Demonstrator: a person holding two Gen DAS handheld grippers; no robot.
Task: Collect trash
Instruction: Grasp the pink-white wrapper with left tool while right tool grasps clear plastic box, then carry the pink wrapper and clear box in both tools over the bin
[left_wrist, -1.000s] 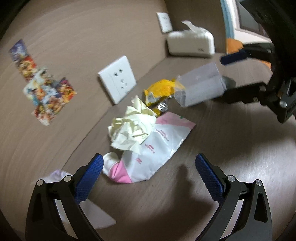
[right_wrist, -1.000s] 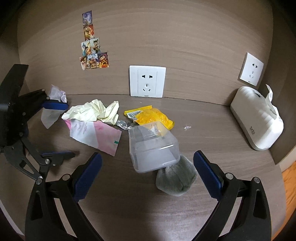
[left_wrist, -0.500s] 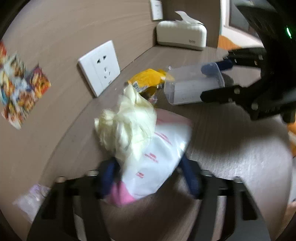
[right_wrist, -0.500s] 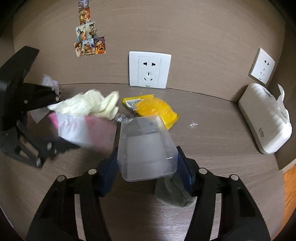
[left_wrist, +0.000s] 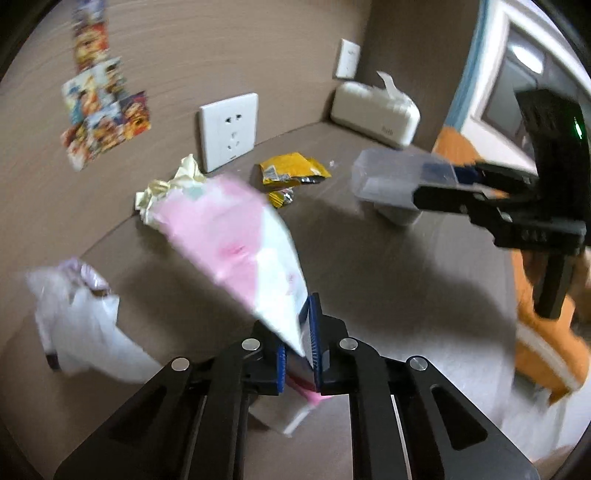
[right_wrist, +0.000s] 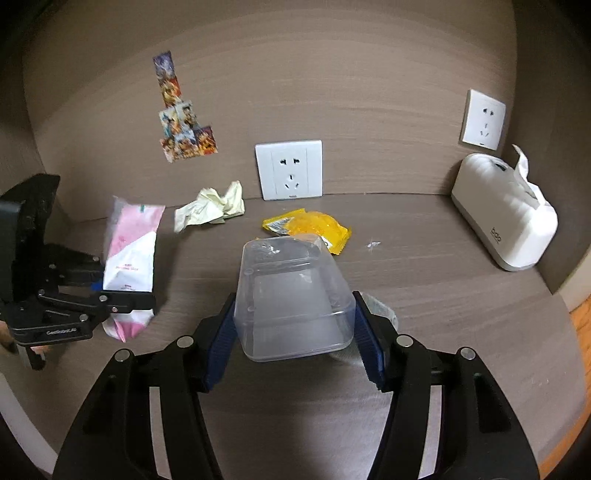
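We are gripping pink-white packet (right_wrist: 129, 254) in closed left gripper (left_wrist: 300, 354), lifted off desk (right_wrist: 443, 295). Right gripper (right_wrist: 295, 332) clamping clear bin (right_wrist: 291, 295), still empty. Yellow wrapper (right_wrist: 314, 229), crumpled paper (right_wrist: 210, 210) remaining on desk.

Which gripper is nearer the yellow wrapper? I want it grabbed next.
Right. The right gripper, holding the clear box, sits just in front of the yellow wrapper; the left gripper is off to its side.
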